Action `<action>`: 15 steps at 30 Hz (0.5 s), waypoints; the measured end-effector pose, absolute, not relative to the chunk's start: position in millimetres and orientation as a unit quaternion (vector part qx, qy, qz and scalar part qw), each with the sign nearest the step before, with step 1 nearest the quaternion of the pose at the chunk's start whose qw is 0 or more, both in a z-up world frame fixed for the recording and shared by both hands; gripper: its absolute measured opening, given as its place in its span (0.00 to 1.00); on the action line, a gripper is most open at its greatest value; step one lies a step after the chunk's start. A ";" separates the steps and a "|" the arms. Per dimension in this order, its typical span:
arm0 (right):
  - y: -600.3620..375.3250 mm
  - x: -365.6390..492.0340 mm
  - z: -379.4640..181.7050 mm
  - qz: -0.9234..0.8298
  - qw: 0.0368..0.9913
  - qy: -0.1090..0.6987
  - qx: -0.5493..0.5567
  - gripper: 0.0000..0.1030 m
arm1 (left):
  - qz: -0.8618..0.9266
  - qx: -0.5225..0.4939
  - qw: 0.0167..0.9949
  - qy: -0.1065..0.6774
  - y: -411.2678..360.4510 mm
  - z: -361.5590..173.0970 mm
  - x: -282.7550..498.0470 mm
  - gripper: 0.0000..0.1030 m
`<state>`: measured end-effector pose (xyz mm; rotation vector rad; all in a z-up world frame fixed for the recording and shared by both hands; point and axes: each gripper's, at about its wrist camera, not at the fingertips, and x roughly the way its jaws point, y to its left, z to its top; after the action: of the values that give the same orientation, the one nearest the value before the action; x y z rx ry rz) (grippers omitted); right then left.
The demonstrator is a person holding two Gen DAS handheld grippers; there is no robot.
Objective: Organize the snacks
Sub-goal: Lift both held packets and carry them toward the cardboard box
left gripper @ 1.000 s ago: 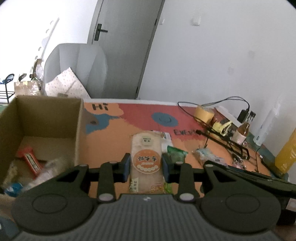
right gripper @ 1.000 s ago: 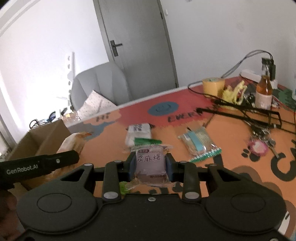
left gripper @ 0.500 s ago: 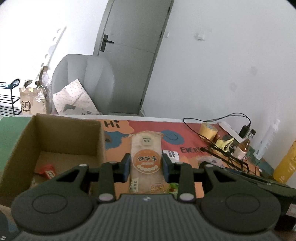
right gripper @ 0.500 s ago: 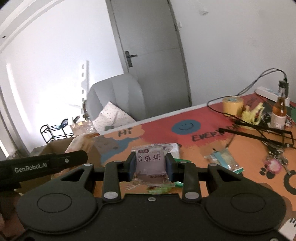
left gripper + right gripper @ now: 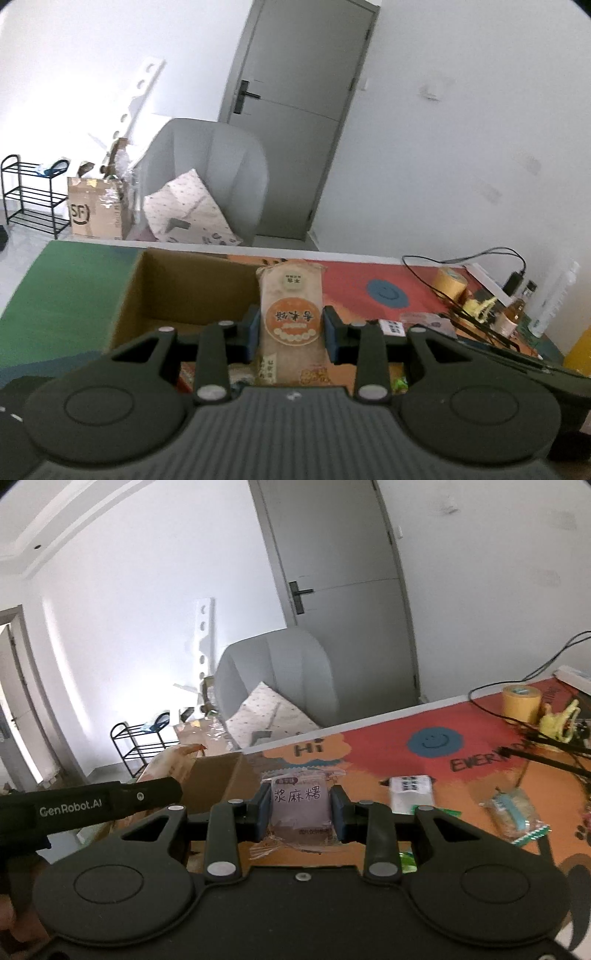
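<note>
Left gripper (image 5: 291, 330) is clamped on a tall pale snack packet (image 5: 291, 317) with an orange round label, held upright at frame centre, its top overlapping the right wall of the open cardboard box (image 5: 166, 288) at centre left. Right gripper (image 5: 300, 808) is clamped on a purple snack packet (image 5: 301, 806), held at lower centre above the orange table mat (image 5: 369, 760). A white packet (image 5: 410, 794) and a clear packet with blue (image 5: 513, 814) lie on the mat at right. A yellow tape roll (image 5: 521, 699) stands at upper right.
</note>
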<state>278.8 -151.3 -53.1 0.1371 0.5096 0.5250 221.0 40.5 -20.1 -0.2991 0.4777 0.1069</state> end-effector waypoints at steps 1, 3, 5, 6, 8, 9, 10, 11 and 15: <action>-147.8 278.1 -52.1 0.260 0.931 0.248 0.066 0.31 | 0.056 -0.149 0.959 0.235 45.2 -19.7 219.8 0.33; -140.5 276.2 -50.5 0.265 0.930 0.247 0.063 0.31 | 0.065 -0.149 0.958 0.236 53.9 -19.8 217.7 0.33; -134.3 275.9 -49.9 0.269 0.929 0.248 0.059 0.31 | 0.073 -0.151 0.957 0.236 61.6 -20.5 215.7 0.33; -131.3 275.9 -49.9 0.272 0.928 0.249 0.059 0.31 | 0.079 -0.152 0.956 0.238 65.9 -21.4 215.3 0.33; -125.0 275.7 -49.7 0.276 0.926 0.250 0.056 0.31 | 0.086 -0.155 0.953 0.244 74.6 -23.7 214.8 0.33; -122.8 275.0 -49.7 0.279 0.925 0.251 0.055 0.31 | 0.090 -0.156 0.952 0.249 78.6 -25.4 214.9 0.33; -120.2 275.5 -49.8 0.281 0.925 0.251 0.054 0.31 | 0.094 -0.158 0.950 0.253 82.4 -27.5 215.1 0.33; -117.2 274.7 -49.6 0.284 0.924 0.252 0.053 0.31 | 0.097 -0.160 0.948 0.257 85.7 -29.6 215.5 0.33; -106.6 275.0 -48.4 0.294 0.920 0.254 0.054 0.31 | 0.106 -0.169 0.942 0.269 94.4 -36.9 214.8 0.37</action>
<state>275.0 -106.6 -48.4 0.1100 0.5219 0.6040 214.8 94.4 -36.9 -0.3437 0.5493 0.2161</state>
